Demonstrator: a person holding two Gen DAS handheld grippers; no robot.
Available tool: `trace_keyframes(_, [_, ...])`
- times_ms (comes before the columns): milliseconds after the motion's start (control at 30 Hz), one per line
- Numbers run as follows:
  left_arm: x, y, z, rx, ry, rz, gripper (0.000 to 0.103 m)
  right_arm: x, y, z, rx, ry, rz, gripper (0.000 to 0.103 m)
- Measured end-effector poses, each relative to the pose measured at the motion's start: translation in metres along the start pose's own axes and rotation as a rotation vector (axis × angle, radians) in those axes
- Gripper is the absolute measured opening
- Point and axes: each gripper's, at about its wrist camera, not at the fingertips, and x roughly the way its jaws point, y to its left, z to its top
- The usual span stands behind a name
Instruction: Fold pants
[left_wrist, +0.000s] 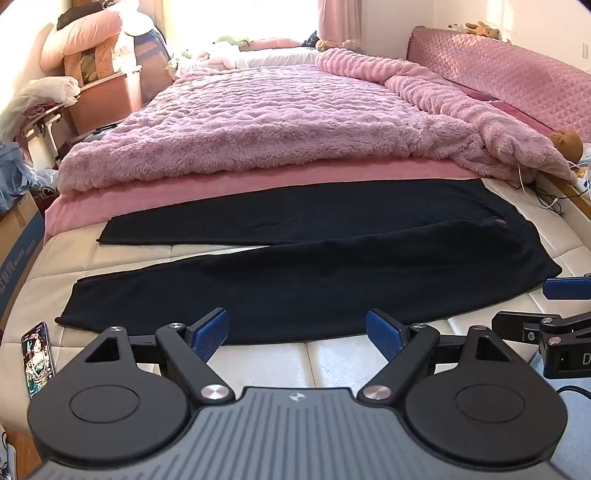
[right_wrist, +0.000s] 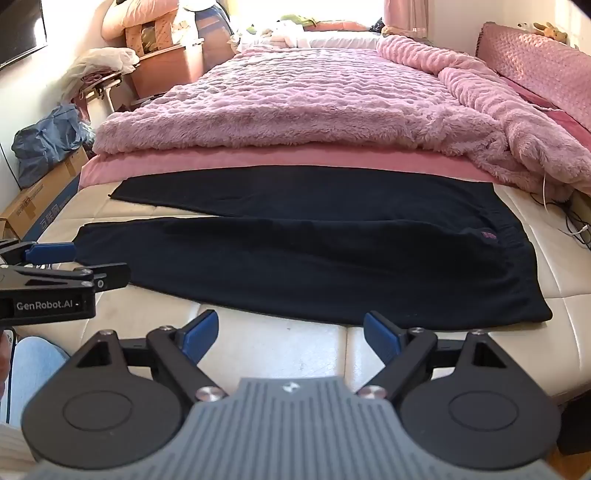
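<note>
pants (left_wrist: 317, 280) spread flat across the bed (left_wrist: 332, 354), legs left, ready to fold. left gripper (left_wrist: 297, 334) and right gripper (right_wrist: 290, 334) hovering near, jaws wide, empty.

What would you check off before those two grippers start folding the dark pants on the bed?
1. Black fabric pants spread flat, legs apart: ok.
2. Left gripper open and empty: ok.
3. Right gripper open and empty: ok.
4. Both grippers short of the pants' near edge, nothing pinched: ok.
5. Fluffy pink blanket off the pants: ok.
6. Phone with picture screen lies beside the near leg's cuff, close by: cannot tell if it interferes.
</note>
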Motion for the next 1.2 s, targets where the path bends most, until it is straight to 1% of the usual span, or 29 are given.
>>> trace_keyframes(1200, [0.0013,-0.0013,-0.0028,0.001,0.006,-0.001,0.098,-0.0009,-0.0021,-0.0014,0.012,-0.002,0.006,0.082])
